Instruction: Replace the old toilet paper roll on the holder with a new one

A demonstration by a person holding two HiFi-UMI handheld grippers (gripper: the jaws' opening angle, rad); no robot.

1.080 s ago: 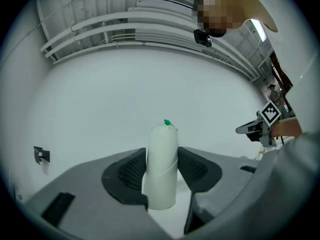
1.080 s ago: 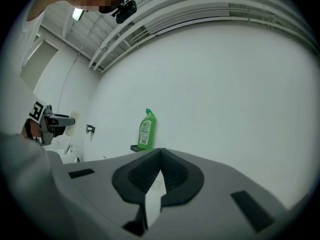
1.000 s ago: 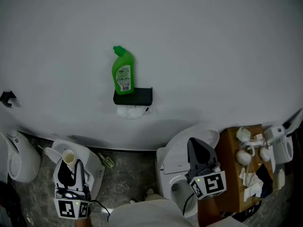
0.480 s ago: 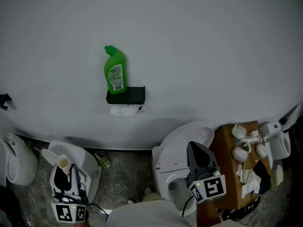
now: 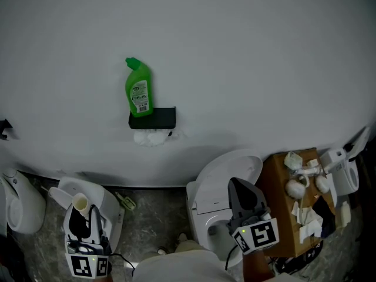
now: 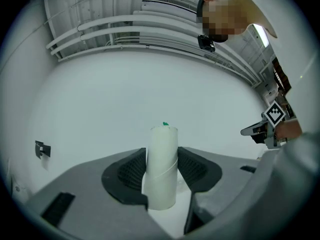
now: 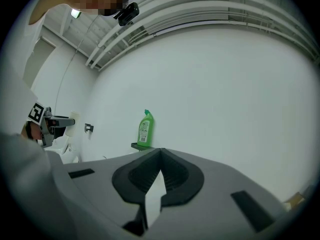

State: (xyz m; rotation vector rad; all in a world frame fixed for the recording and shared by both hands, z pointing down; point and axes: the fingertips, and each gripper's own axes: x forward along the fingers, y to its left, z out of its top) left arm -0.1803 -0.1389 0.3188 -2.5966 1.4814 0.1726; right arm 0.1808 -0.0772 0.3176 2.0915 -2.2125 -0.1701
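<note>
Shifted leftward in head view since a second ago: green bottle (image 5: 138,91), black holder (image 5: 152,118) on wall (image 5: 247,51). Left gripper (image 5: 83,212) jaws clamp upright cardboard tube (image 5: 80,202). Right gripper (image 5: 237,184) jaws together, empty.

Showing smooth matt pale cardboard on the cardboard tube (image 6: 161,166) | showing ribbed matt black pads (image 6: 129,171) in smooth grey plastic on the left claw (image 6: 161,179) | gleaming glossy green plastic on the bottle (image 5: 138,90) | looking matt black on the holder (image 5: 158,118) | shining glossy white on the toilet (image 5: 226,170) | showing brown wood on the surface (image 5: 275,207) | showing mottled grey stone on the floor (image 5: 155,216)
</note>
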